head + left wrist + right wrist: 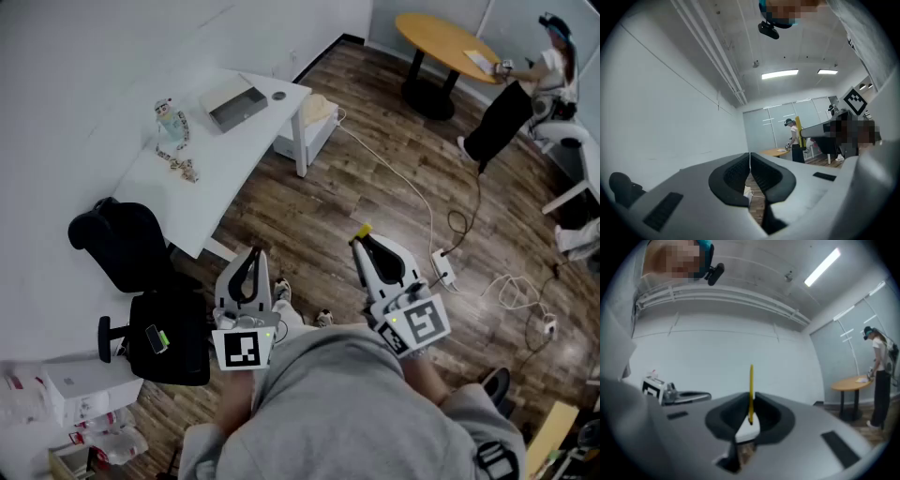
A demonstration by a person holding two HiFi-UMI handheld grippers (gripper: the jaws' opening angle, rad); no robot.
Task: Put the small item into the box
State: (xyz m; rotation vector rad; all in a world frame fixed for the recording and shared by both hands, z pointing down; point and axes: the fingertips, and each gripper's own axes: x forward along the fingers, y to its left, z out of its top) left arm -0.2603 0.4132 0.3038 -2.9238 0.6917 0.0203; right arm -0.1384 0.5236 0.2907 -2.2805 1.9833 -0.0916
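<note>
Where the right gripper (751,401) closes, we note both jaws pressed onto a thin yellow strip (751,383), caught at its near end between the black pads. The strip's long axis runs straight out along the jaws and past their tips. In the right gripper view it stands upright in frame, narrow edge toward the camera.

Left gripper (750,157): jaws fully together, tips touching, nothing between them. Both grippers sit side by side, apart from each other, noses pointing away from the person's body.

Head view shows the strip only as a short yellow tab at the right gripper's nose, foreshortened. The left gripper view, looking across, gives more of its length as a yellow bar rising from that nose.

Only the head view shows the box (236,101). It lies on a white table (234,150) well ahead of the left gripper and off to its left, far from the strip. Both gripper views look at white wall and ceiling.

Further ahead of the right gripper, a second person (511,103) stands at a round wooden table (441,37).
</note>
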